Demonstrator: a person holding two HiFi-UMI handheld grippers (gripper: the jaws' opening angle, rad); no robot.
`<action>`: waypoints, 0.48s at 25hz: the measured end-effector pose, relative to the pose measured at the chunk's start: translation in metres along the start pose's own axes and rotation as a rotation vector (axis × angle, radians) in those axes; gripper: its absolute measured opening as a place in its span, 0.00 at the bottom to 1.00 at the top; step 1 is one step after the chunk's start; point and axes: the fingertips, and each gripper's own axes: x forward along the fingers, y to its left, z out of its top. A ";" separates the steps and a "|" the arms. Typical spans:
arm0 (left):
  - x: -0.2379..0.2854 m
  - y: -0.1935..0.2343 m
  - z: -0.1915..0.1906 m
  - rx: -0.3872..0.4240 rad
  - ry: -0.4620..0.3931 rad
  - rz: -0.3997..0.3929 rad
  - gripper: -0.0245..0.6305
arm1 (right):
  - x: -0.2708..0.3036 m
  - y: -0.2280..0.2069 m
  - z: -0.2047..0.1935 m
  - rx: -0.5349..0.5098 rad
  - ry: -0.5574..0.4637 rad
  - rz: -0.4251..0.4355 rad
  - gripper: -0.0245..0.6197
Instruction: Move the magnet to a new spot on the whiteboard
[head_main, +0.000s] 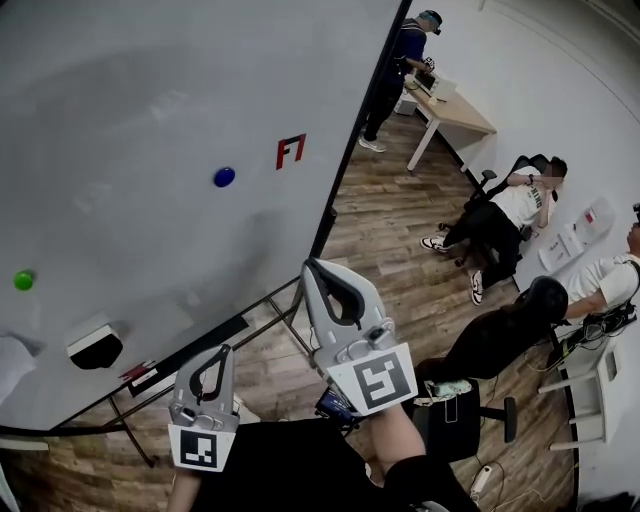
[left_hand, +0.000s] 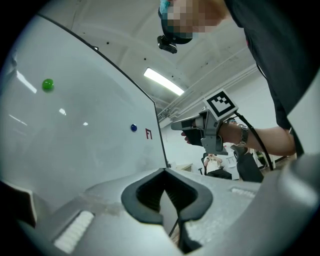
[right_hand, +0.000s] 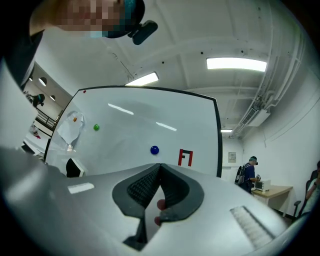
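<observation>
Sitting well inside whiteboard (head_main: 120, 100) edges: blue magnet (head_main: 224, 177), near red mark (head_main: 290, 151).

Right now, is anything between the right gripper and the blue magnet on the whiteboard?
Nothing visible. The right gripper, fingers shut, is held off the whiteboard, and only open air lies between it and the blue magnet.

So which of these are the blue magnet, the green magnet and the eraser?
blue magnet (head_main: 224, 177), head view, its centre.
green magnet (head_main: 23, 280), head view, its centre.
eraser (head_main: 100, 352), head view, its dark face.
</observation>
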 end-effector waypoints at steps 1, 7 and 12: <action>0.002 -0.005 0.002 -0.011 -0.004 0.001 0.04 | -0.007 -0.003 0.000 -0.001 -0.002 -0.004 0.04; 0.002 -0.038 0.014 -0.009 0.004 -0.013 0.04 | -0.045 -0.005 -0.002 0.015 -0.001 0.012 0.04; -0.006 -0.055 0.016 -0.014 0.019 -0.005 0.04 | -0.072 0.004 -0.012 0.042 0.016 0.039 0.04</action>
